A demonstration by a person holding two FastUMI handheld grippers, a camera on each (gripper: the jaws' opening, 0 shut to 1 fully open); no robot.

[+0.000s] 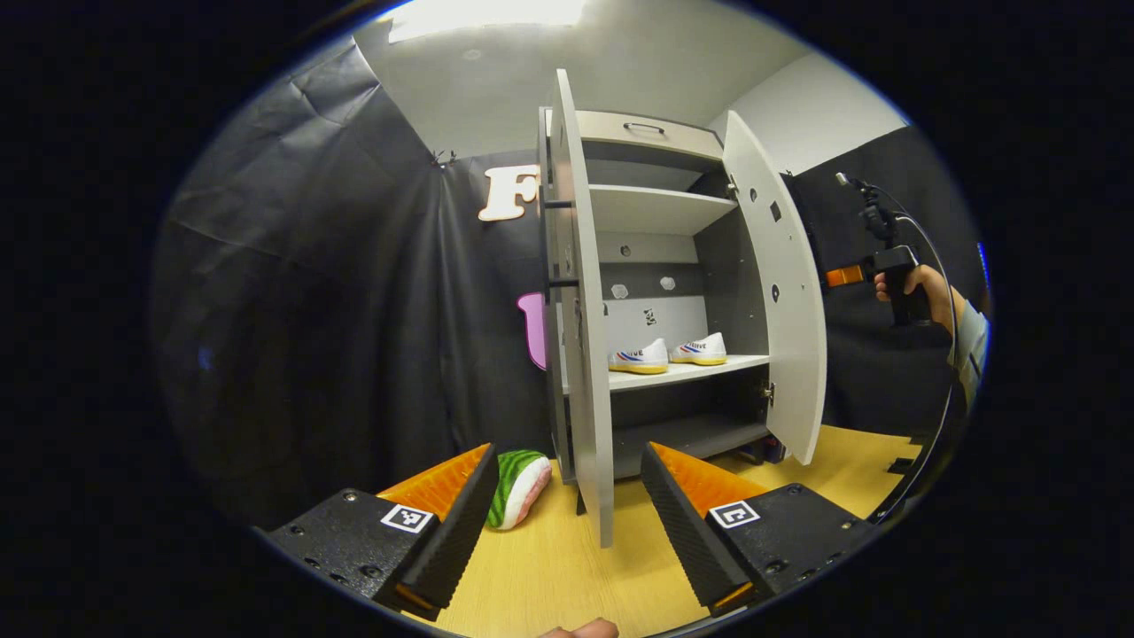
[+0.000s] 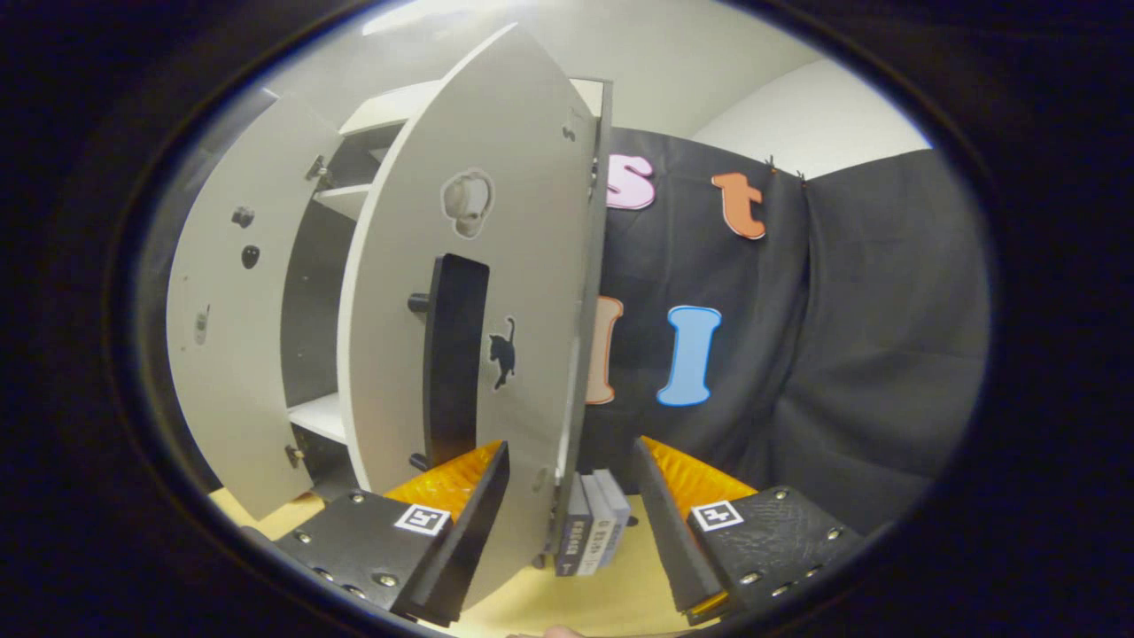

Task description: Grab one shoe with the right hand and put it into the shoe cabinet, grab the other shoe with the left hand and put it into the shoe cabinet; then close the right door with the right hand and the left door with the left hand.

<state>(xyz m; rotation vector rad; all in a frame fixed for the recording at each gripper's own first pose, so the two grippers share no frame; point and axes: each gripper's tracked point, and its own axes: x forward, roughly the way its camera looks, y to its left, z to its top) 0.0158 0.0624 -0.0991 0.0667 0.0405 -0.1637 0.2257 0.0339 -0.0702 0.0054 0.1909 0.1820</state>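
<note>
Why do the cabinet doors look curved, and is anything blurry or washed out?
Fisheye bending: in the right gripper view the right door bulges; in the left gripper view the left door bows, the ceiling light washes out, and the shoes stay sharp.

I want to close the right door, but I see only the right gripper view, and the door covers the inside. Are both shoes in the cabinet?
Observer: Yes. In the left gripper view the first shoe and the second shoe stand side by side on a shelf inside.
Operator: Good. And the other side, is it closed?
Observer: No. The left door is wide open, edge-on to the camera.
Operator: Is the left hand-held gripper ready for it?
Observer: The left hand-held gripper is open and empty, and the door's lower edge shows between its fingers.
</note>
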